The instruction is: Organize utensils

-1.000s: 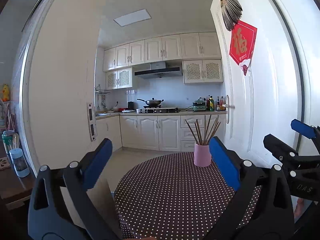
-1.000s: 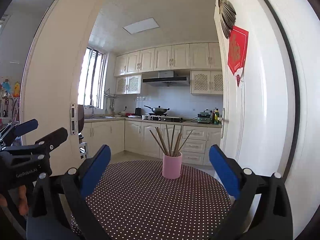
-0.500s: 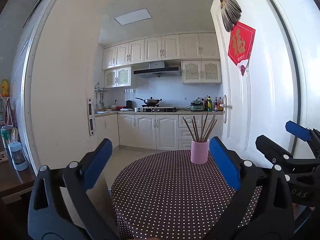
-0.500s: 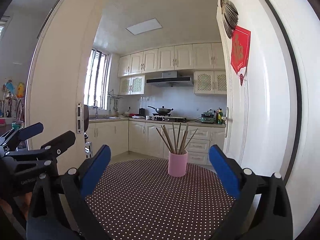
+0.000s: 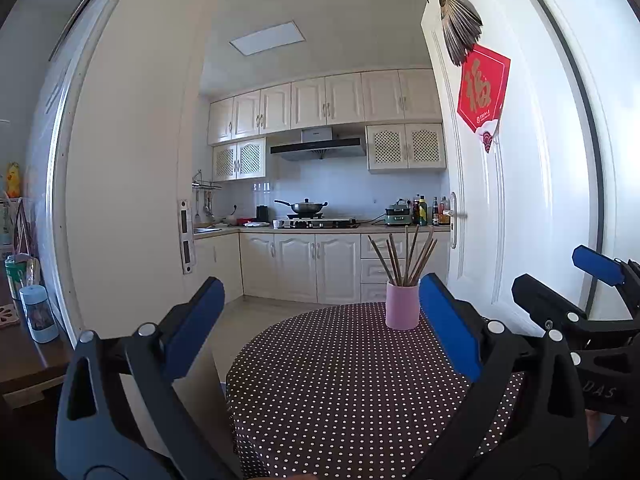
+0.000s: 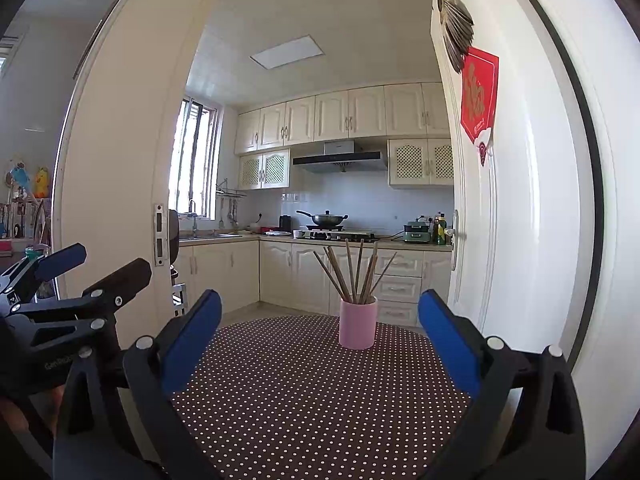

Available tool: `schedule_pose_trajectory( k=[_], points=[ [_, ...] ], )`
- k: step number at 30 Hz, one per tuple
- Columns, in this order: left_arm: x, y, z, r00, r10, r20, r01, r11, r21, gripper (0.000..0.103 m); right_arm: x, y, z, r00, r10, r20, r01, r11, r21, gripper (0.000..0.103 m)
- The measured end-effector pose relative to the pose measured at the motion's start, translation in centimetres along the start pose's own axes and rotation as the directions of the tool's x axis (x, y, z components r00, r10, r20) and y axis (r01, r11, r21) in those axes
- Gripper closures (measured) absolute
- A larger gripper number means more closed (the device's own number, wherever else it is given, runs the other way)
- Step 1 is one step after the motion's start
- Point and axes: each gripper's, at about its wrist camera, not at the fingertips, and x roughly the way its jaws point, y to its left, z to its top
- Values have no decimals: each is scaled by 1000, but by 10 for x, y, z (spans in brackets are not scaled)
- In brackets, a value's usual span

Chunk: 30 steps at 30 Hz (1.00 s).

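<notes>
Hovering above the near edge of the surface (image 5: 340, 380), the left hand-held gripper (image 5: 320, 320) stood spread wide with nothing between its blue pads (image 5: 448, 328). The right hand-held gripper (image 6: 320, 328) was likewise wide and empty over the same dotted cloth. Each showed at the frame edge of the other's view, partly cut off, and a sliver of a hand below the left one in the right wrist view was too cropped to read.

At the far side of the surface stood the pink cup (image 6: 357, 323), upright, well apart from both sets of fingers. Brown chopsticks (image 6: 352, 272) fanned out of it; their lower ends were hidden inside the cup, and the exact count was hard to make out. Beyond lay a kitchen with a wok (image 6: 326, 219), small and indistinct.
</notes>
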Motion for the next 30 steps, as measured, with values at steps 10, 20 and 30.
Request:
schedule_pose_trajectory(
  k=[10,20,30],
  points=[
    [-4,-2,-3,1000,18,13,-19,1000,9,7,-1,-1,-3,1000,-2,-9,2,1000,6,8],
    [-6,-2,-3,1000,18,15,-18,1000,15,7,-3,0,-4,1000,-4,-15,4,1000,9,8],
    [-5,-1,-3,1000,19,7,-19,1000,10,7,-2,2,-5,1000,1,-22,-1,1000,11,8]
  ],
)
